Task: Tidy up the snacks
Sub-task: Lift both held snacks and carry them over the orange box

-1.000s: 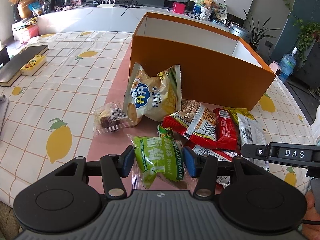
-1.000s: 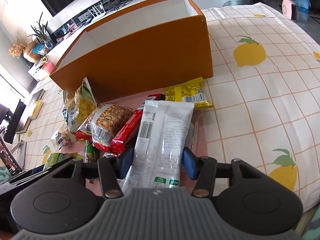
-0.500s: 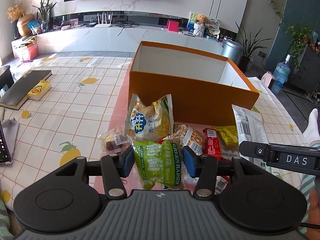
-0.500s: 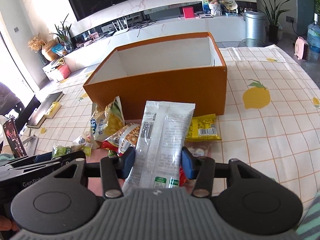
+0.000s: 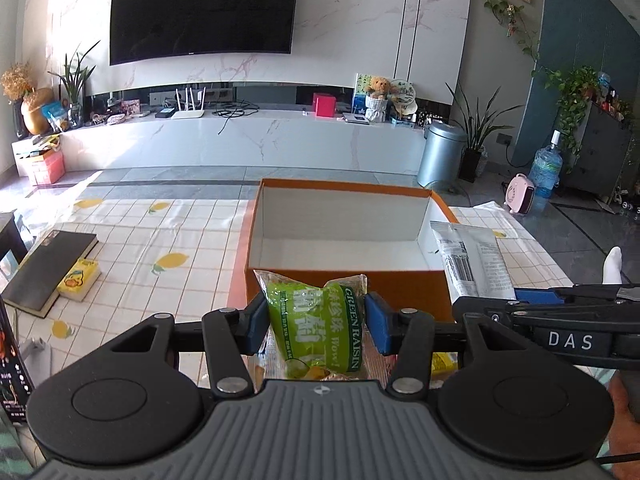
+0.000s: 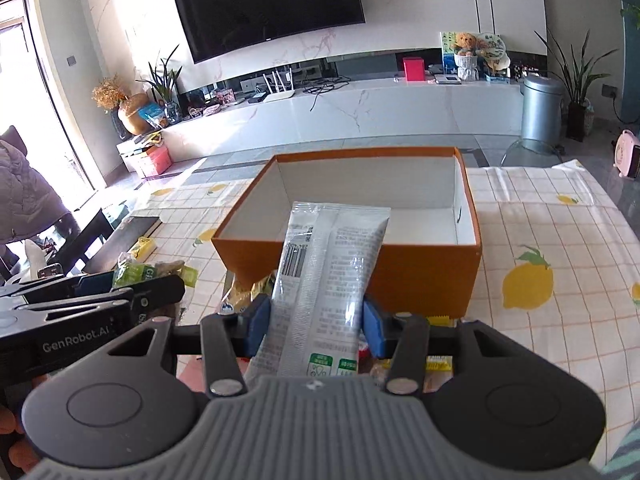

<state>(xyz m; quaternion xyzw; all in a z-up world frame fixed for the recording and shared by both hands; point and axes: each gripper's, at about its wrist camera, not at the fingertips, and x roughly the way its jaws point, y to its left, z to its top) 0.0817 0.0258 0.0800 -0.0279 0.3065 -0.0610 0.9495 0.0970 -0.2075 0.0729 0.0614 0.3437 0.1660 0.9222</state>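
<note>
A green raisin bag (image 5: 316, 328) is held in the left gripper (image 5: 316, 322), a white packet (image 6: 324, 292) in the right gripper (image 6: 316, 326). Both must next be carried over the orange box (image 6: 424, 280) and released.

box interior: orange box (image 6: 420, 276) open-topped, bare inside | obstacle: its near wall | sides: tablecloth (image 6: 560, 240) bare

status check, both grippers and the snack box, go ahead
Left gripper shut on green raisin pack. Right gripper shut on white packet. Both held short of orange box, box open, looks empty. Nothing in the way.
</note>
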